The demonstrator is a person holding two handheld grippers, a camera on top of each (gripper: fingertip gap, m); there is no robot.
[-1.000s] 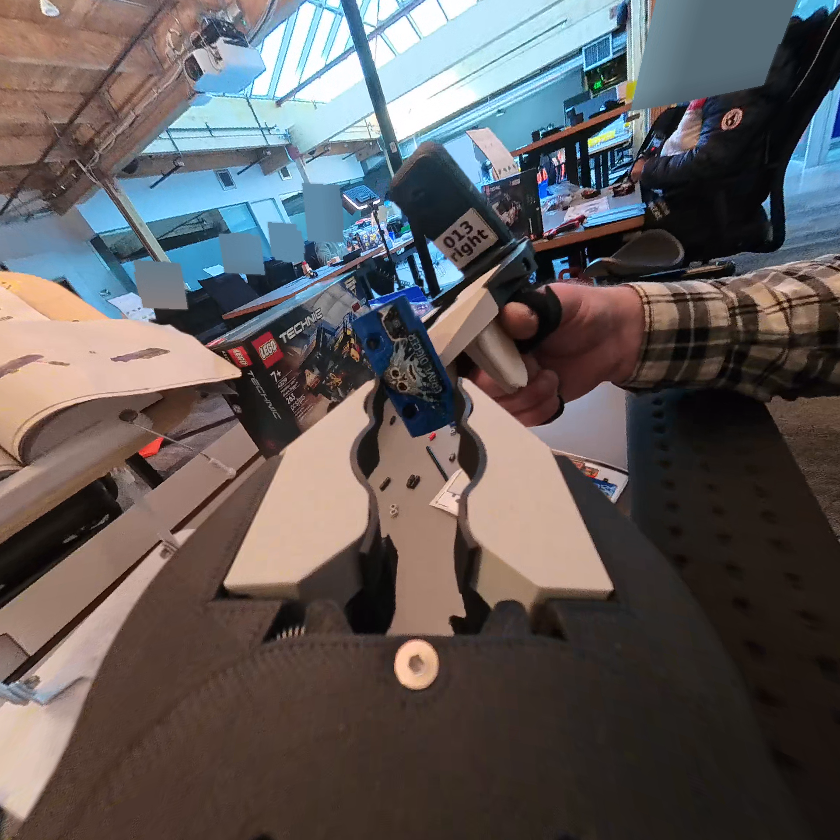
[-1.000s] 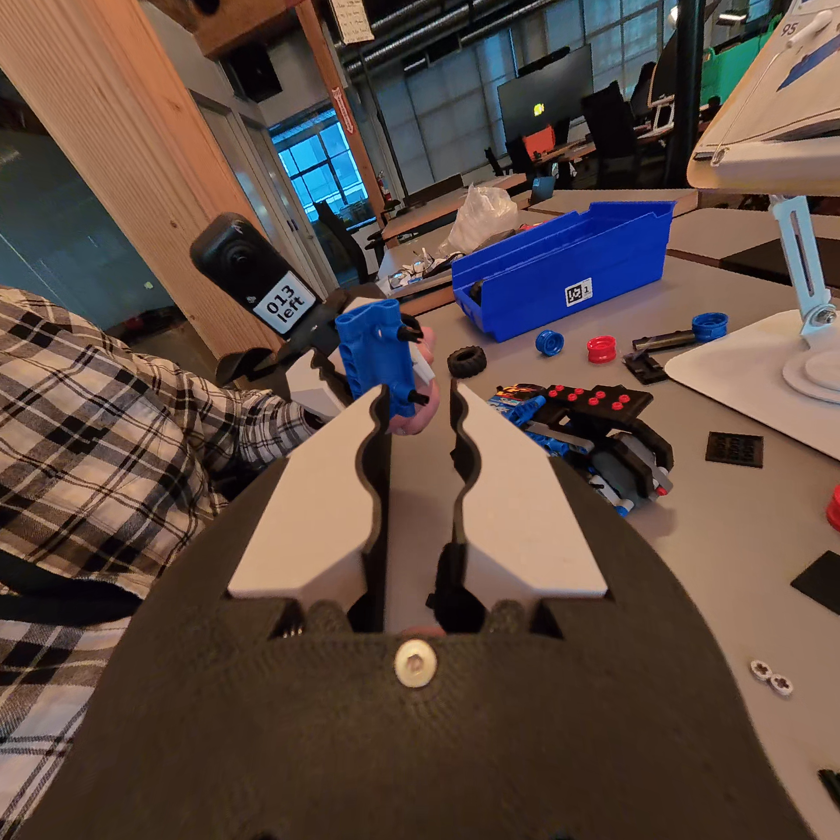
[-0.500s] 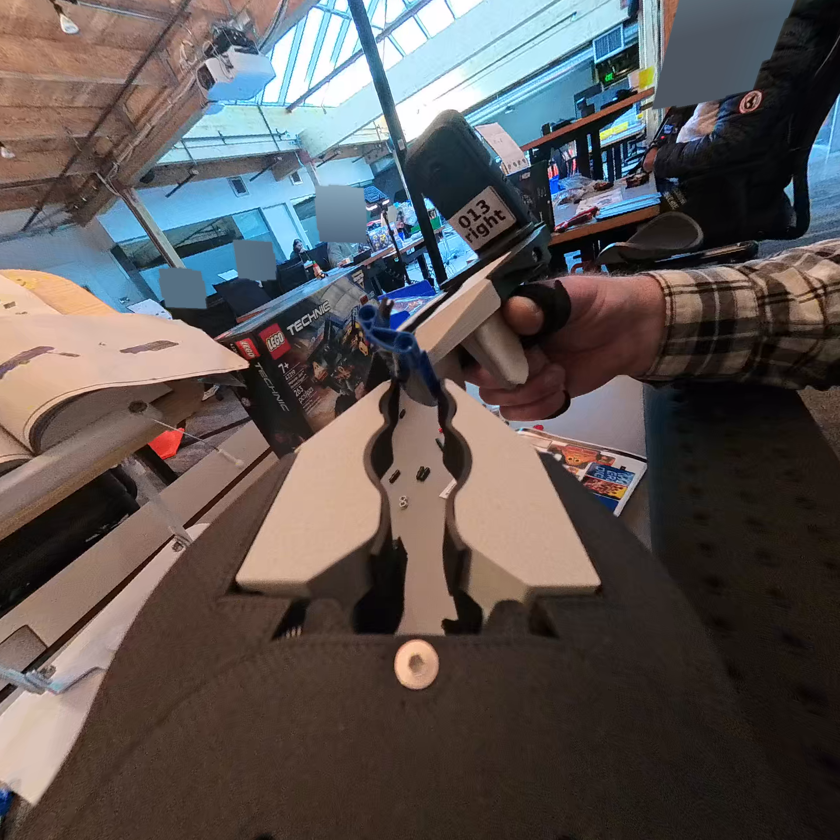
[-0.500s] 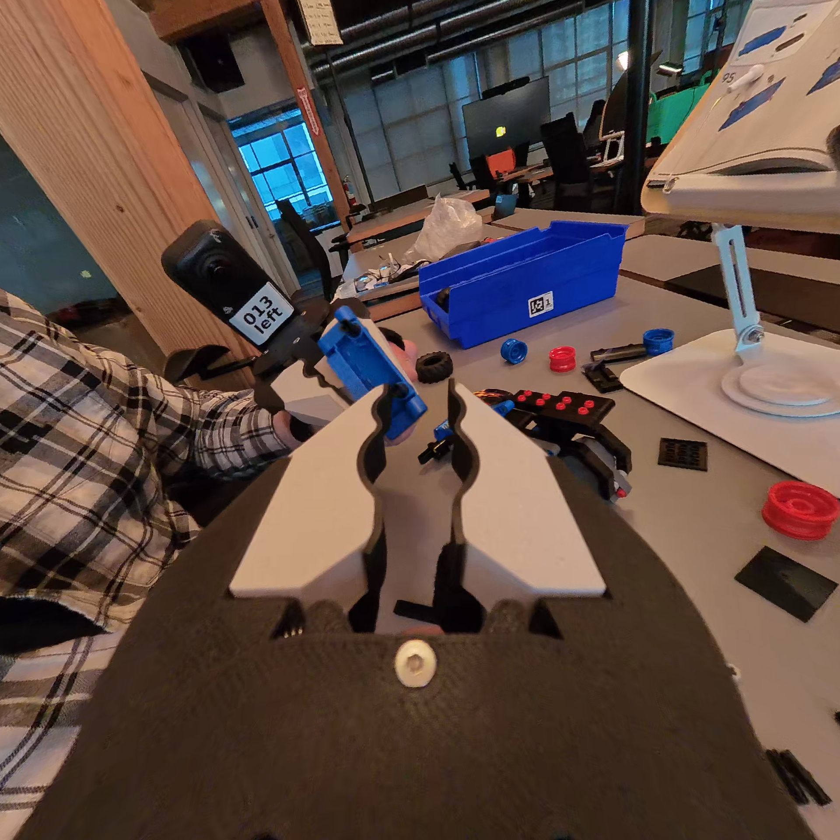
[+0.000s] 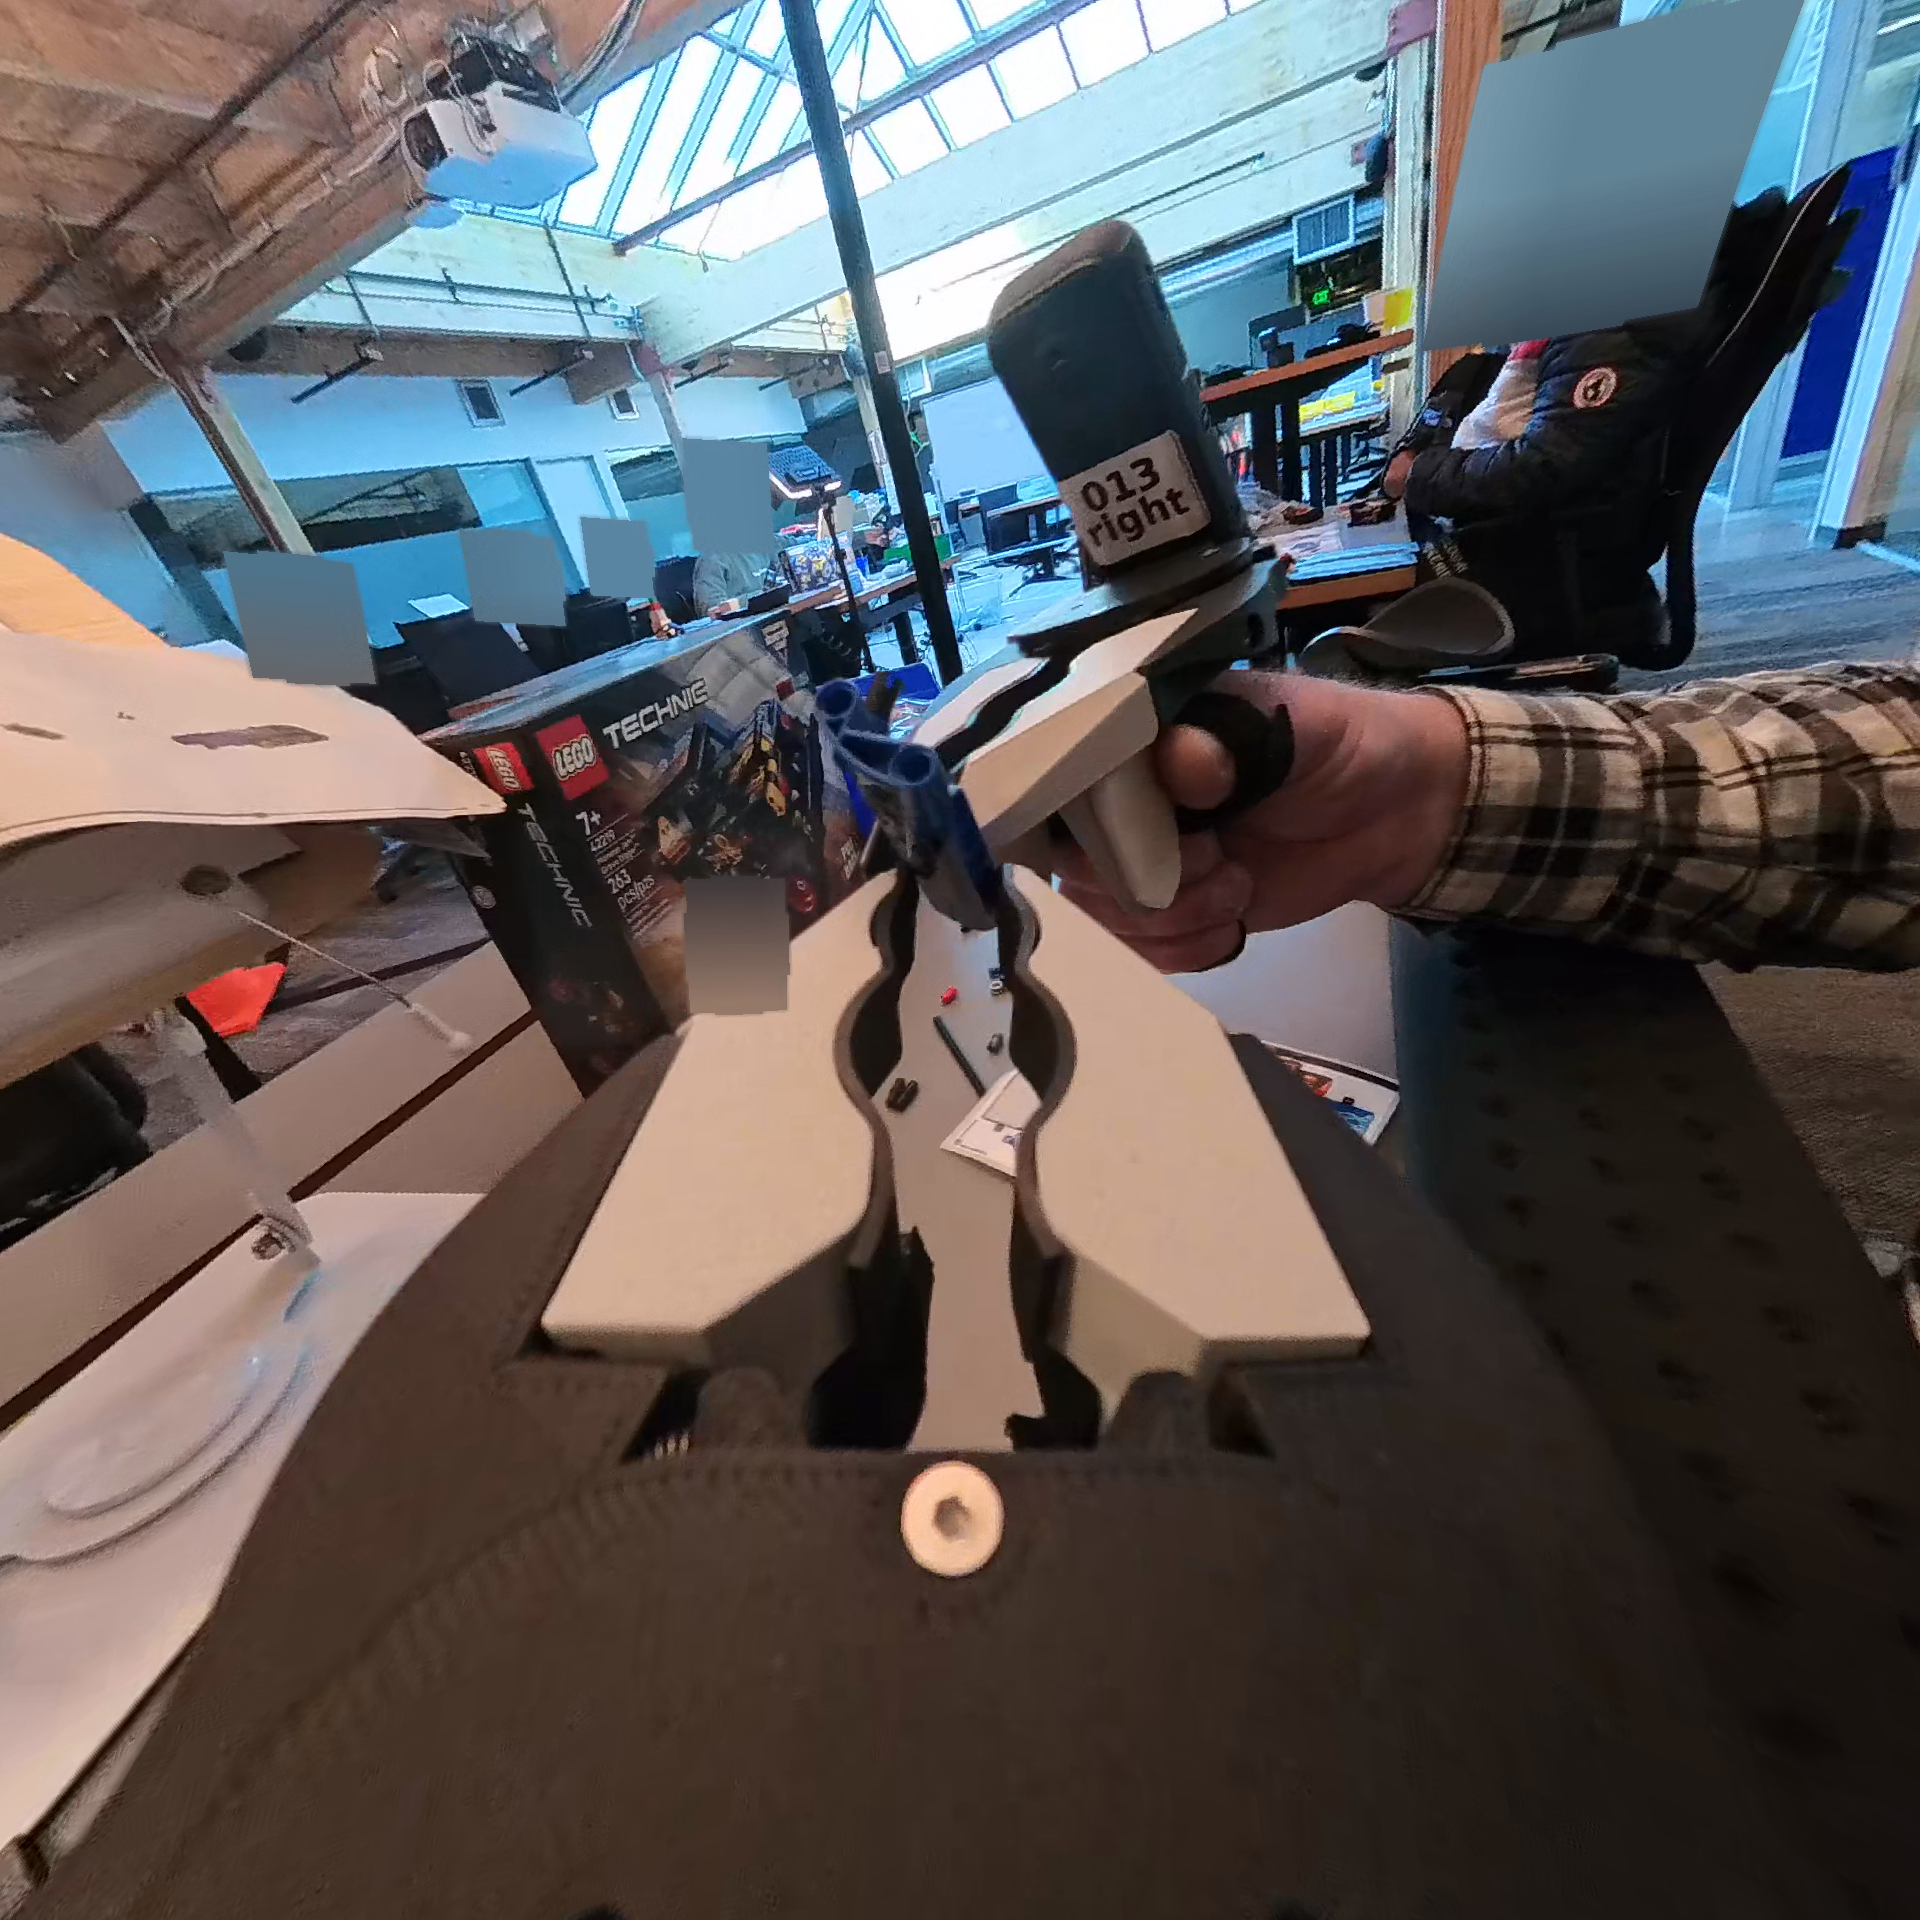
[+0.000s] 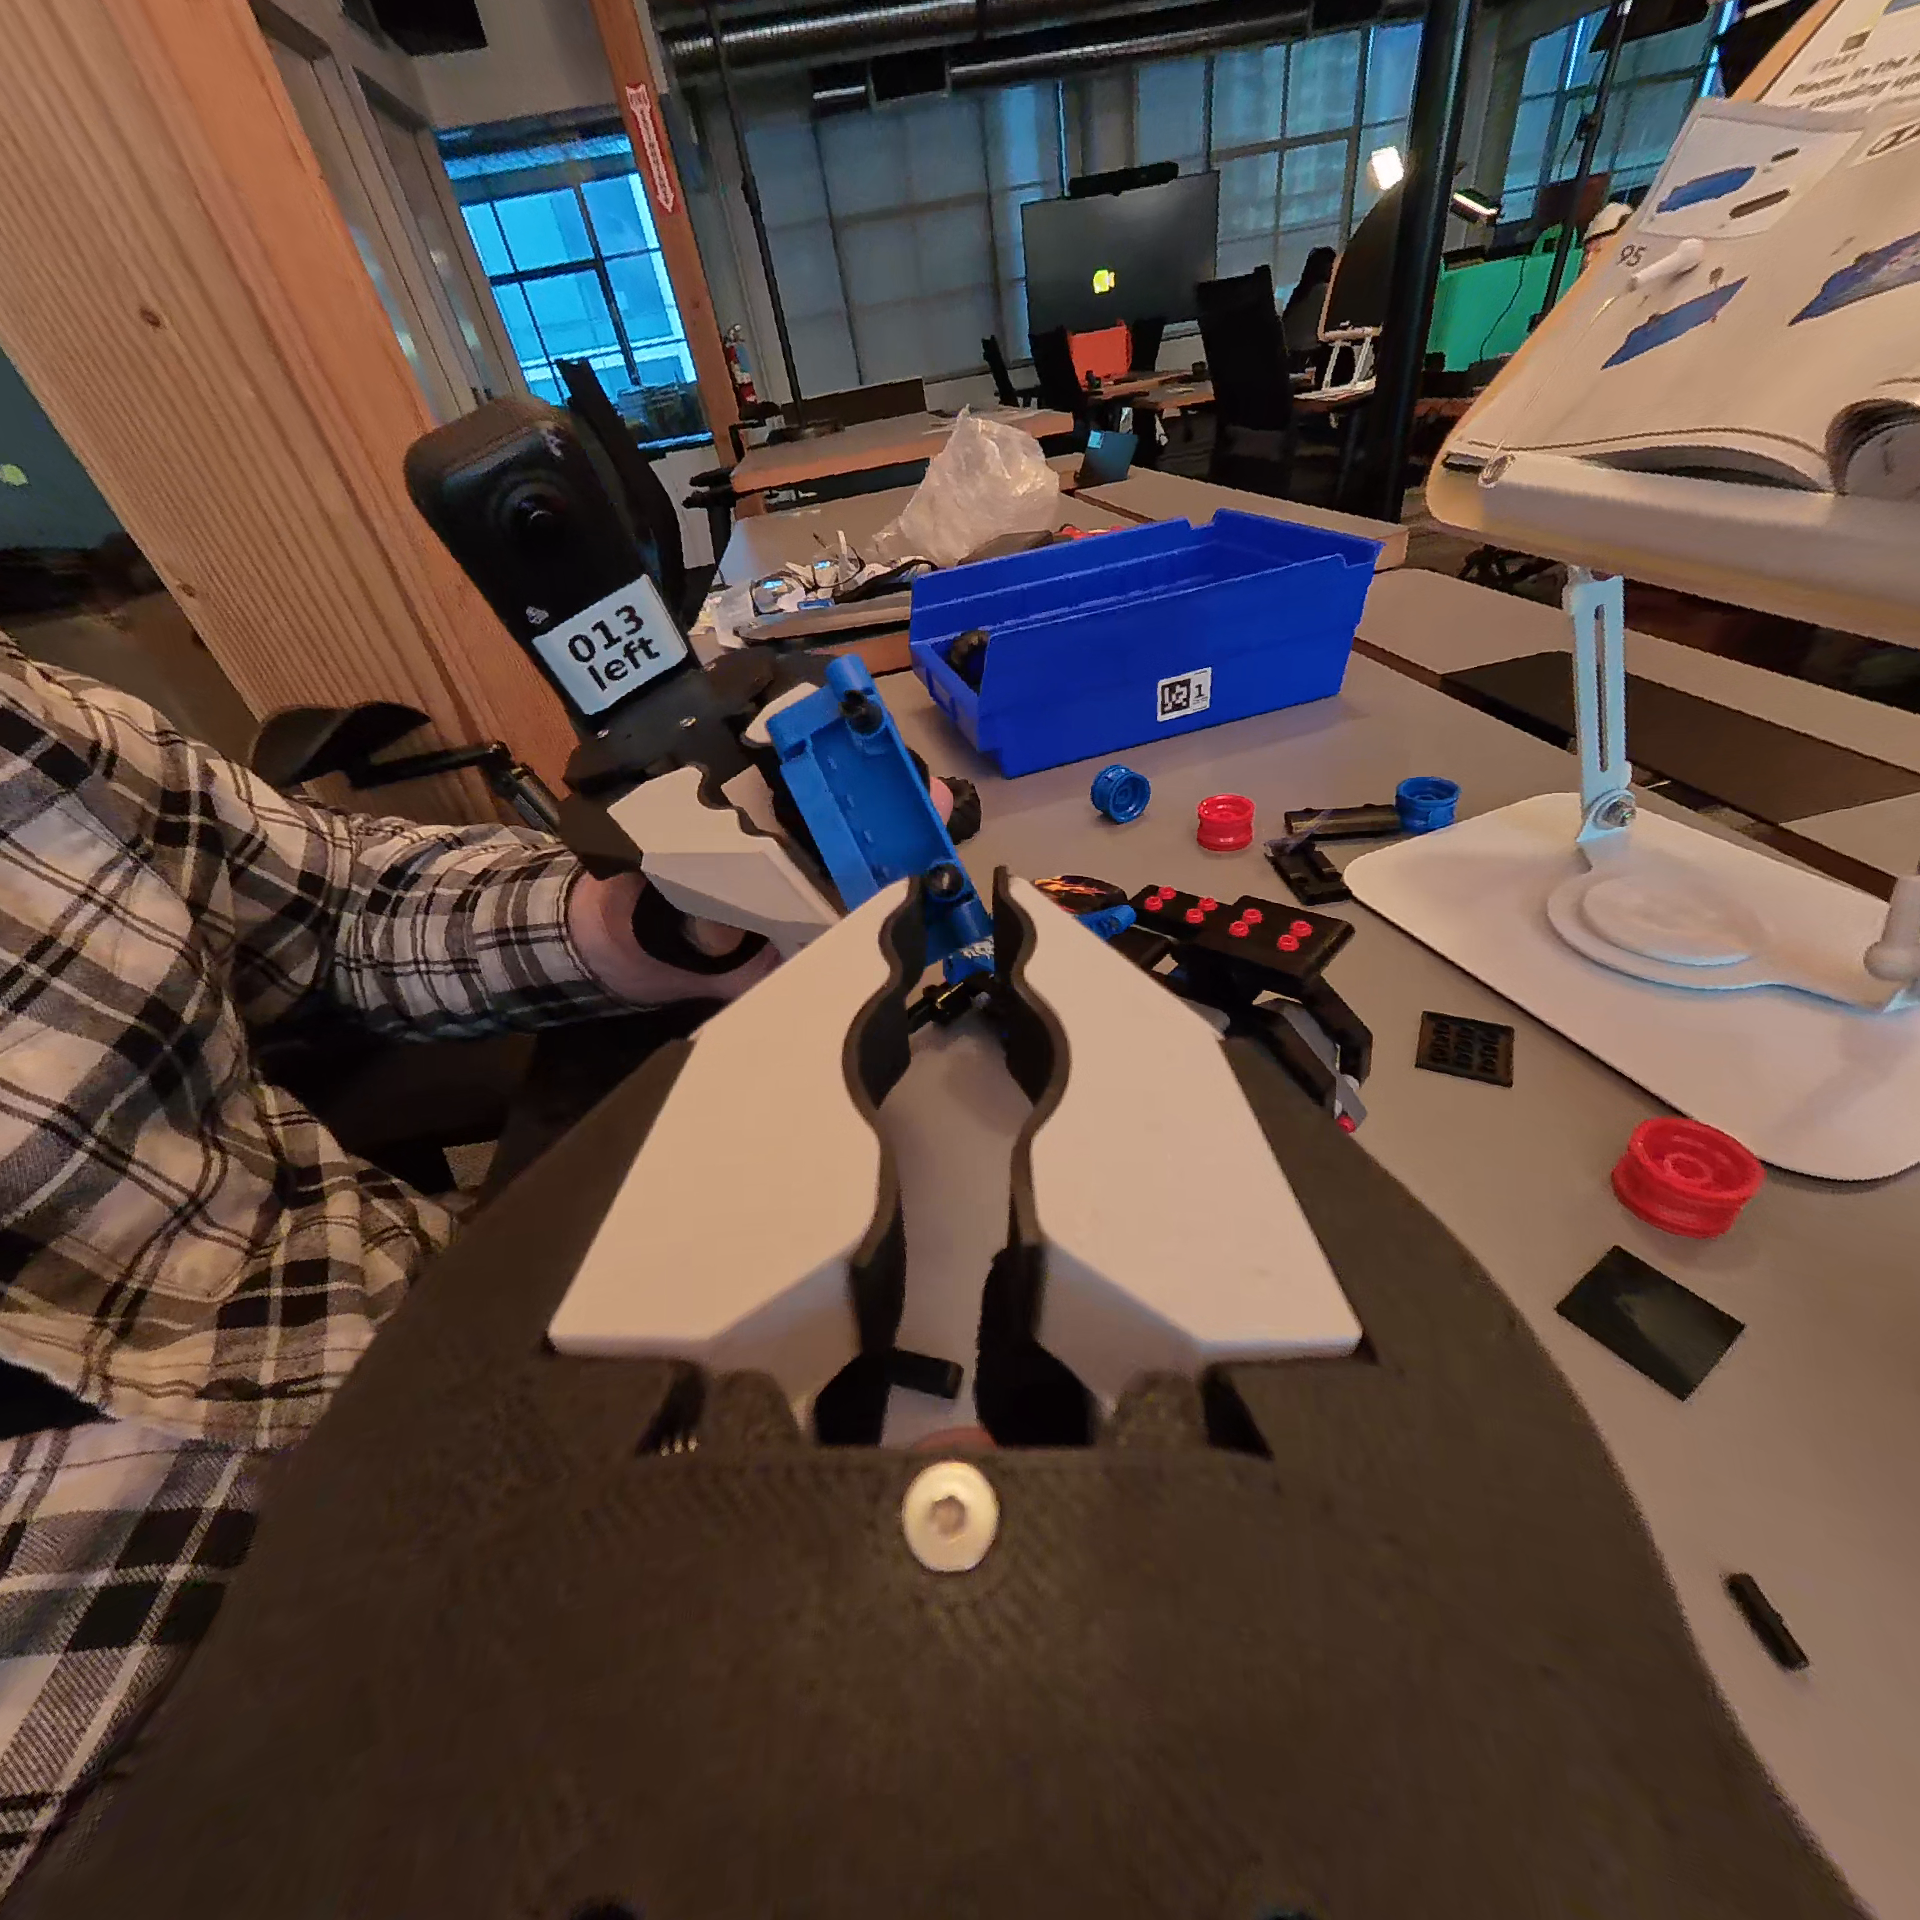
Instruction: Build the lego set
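Blue plastic studless panel point(image 5: 914, 810) with black pins: state its location. — Inspector

It is off the grey table point(image 6: 1455, 1299), in the air between the two tools. In the right wrist view it runs from 11 o'clock down to the tips of the right gripper point(image 6: 956, 904). — Technician

State the jaw condition, right side. — Inspector

The jaws are drawn close and pinch the lower end of the panel, next to a black pin. — Technician

State the jaw condition, left side. — Inspector

The left gripper point(image 5: 961, 904) pinches the same panel at its tips. In the left wrist view the panel stands tilted toward 11 o'clock, with the right tool's white fingers point(image 5: 1049, 748) touching it from 2 o'clock. A hand point(image 5: 1320, 810) in a plaid sleeve grips that tool's handle. — Technician

List the items on the table, right wrist view. — Inspector

A partly built black and blue model with red studs point(image 6: 1236, 935) lies just beyond the tips at 3 o'clock. A blue plastic bin point(image 6: 1143, 644) sits at 1 o'clock. A red wheel hub point(image 6: 1683, 1174) lies at 4 o'clock, touching the white stand base point(image 6: 1558, 935), which carries an open instruction booklet point(image 6: 1714, 343). — Technician

List the items in the left wrist view. — Inspector

A dark printed set box point(image 5: 644, 821) stands upright at 10 o'clock from the tips. — Technician
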